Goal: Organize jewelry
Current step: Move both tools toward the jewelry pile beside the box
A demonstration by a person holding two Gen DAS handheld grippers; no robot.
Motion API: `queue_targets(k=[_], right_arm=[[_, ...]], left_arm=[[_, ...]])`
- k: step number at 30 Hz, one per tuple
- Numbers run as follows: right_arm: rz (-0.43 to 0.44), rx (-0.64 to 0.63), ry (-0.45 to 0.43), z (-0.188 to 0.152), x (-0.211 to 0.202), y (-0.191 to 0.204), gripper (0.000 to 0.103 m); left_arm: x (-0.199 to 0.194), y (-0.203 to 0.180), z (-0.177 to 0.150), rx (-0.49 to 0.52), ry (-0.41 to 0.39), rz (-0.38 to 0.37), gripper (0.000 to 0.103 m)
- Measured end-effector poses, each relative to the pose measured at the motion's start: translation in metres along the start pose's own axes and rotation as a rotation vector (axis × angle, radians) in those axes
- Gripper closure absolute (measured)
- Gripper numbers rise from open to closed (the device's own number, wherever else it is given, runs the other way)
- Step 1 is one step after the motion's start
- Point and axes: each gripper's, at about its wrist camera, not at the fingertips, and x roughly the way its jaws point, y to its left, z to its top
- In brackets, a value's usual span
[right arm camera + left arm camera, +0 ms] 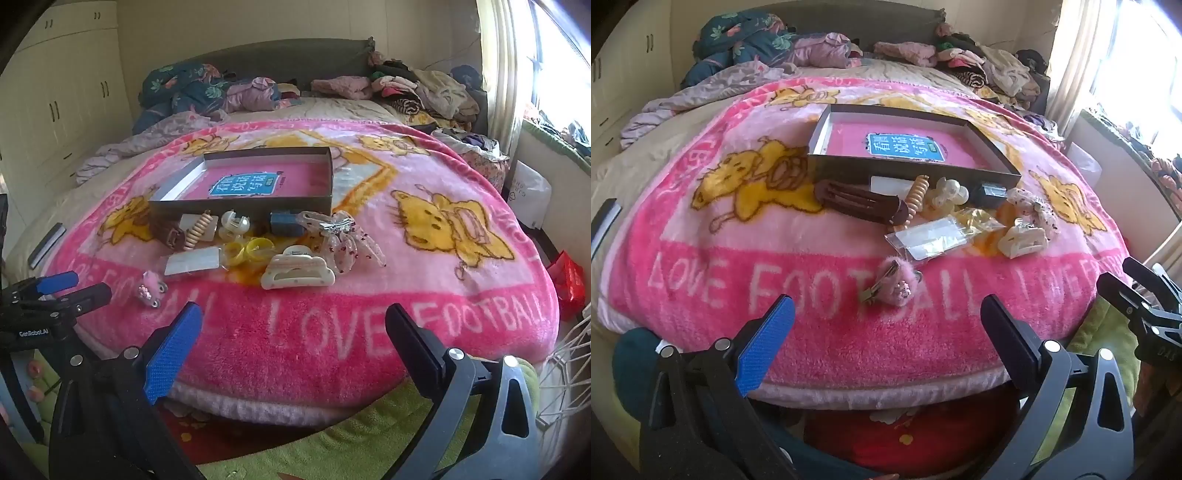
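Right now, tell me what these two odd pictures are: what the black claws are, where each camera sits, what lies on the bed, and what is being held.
A person holds a two-finger grabber tool in each hand, with a wide-angle camera on each tool looking along its fingers. One picture comes from the left gripper, the other from the right gripper. Both stand open and hold nothing.

On the pink blanket lies an open shallow box with a pink floor and a blue label. In front of it lies a heap of hair accessories: a brown hair clip, a cream claw clip, a fluffy pink clip, yellow rings and small clear packets.
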Motion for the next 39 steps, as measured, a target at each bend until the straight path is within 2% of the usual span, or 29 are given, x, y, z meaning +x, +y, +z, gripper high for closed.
queue_targets(k=[39], right_arm=[[0.011, 0.007, 0.007, -0.0011, -0.0014, 0.0017, 0.004]], left_arm=[[-0.0047, 0.0035, 0.0053, 0.015, -0.013, 0.011, 0.009]])
